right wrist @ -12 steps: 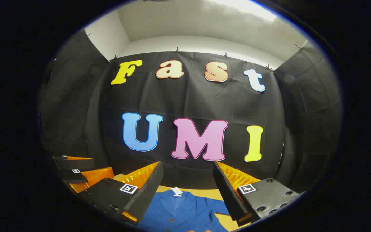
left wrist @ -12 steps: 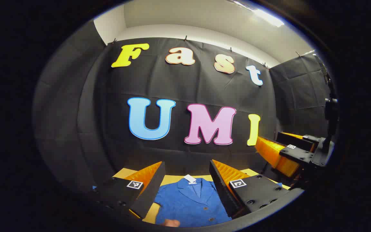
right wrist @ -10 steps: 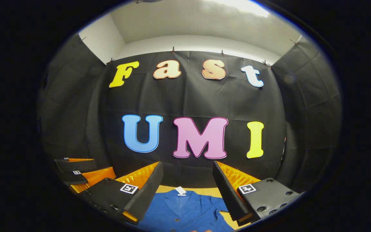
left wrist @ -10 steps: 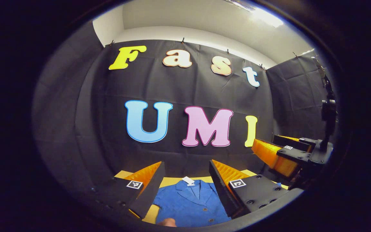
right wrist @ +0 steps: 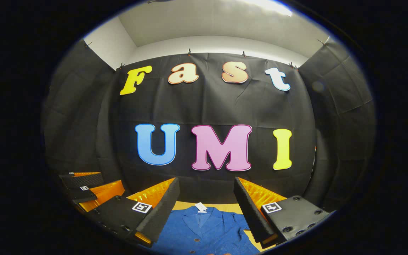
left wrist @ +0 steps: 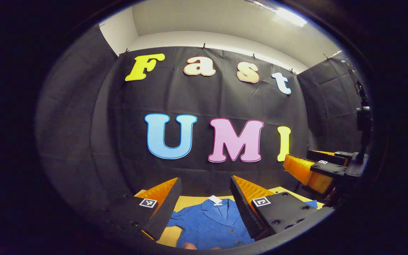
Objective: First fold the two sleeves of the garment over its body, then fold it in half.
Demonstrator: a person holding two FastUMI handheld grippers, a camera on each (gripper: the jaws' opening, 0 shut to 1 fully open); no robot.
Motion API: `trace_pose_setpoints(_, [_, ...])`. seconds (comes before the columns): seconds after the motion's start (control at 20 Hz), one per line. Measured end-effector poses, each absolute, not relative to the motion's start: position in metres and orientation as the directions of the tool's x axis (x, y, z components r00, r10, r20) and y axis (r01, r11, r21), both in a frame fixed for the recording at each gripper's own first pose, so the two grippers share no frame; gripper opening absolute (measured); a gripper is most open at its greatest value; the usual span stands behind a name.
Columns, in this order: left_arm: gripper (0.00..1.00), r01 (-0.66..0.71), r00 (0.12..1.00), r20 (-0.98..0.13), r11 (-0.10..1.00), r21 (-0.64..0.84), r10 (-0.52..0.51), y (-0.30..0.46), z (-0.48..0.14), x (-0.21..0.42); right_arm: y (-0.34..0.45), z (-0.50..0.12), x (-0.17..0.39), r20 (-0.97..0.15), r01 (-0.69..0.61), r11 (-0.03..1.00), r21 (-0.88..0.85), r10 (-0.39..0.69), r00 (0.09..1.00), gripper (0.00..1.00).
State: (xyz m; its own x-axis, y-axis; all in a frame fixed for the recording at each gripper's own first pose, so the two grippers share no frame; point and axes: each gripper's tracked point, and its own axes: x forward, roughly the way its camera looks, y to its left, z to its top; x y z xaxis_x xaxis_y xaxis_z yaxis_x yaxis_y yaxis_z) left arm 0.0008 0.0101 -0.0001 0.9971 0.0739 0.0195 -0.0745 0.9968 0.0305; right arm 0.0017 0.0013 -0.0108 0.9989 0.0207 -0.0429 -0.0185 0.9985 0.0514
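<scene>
Between the spread fingers of the left gripper (left wrist: 204, 198), at six o'clock in the left gripper view, lies the blue, collared, button-front garment (left wrist: 209, 226), flat on the yellow-tan tabletop (left wrist: 186, 202). Its white neck tag (left wrist: 215, 200) points toward twelve o'clock, to the wall. One short sleeve (left wrist: 177, 219) spreads out toward eight o'clock, not yet folded over the body. The left gripper's fingers stand wide apart with nothing between them, held above the cloth and not touching it.

In the right gripper view the right gripper (right wrist: 207, 198) is likewise agape and empty, with the same garment at six o'clock and its collar framed between the fingers. Both tools appear held level and high, looking mostly at the wall, probably so the whole shirt can be sized up before a descent to the sleeves.

Farther off, the other gripper shows at four o'clock in the left gripper view and at eight o'clock in the right gripper view, so the two flank the garment. Beyond hangs the black cloth wall (left wrist: 204, 102).
</scene>
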Motion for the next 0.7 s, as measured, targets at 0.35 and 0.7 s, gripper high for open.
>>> trace_pose_setpoints(0.35, [0.8, -0.078, 0.997, -0.009, 0.997, 0.019, 0.078, 0.011, -0.008, 0.001, -0.002, -0.013, 0.004, -0.053, -0.011, 0.997, 0.07, 0.015, 0.998, 0.97])
trace_pose_setpoints(0.7, [0.8, -0.061, 0.998, -0.017, 0.998, 0.034, 0.061, 0.01, -0.01, 0.004, 0.004, -0.03, 0.008, -0.132, 0.008, 0.984, 0.179, 0.016, 0.991, 0.84])
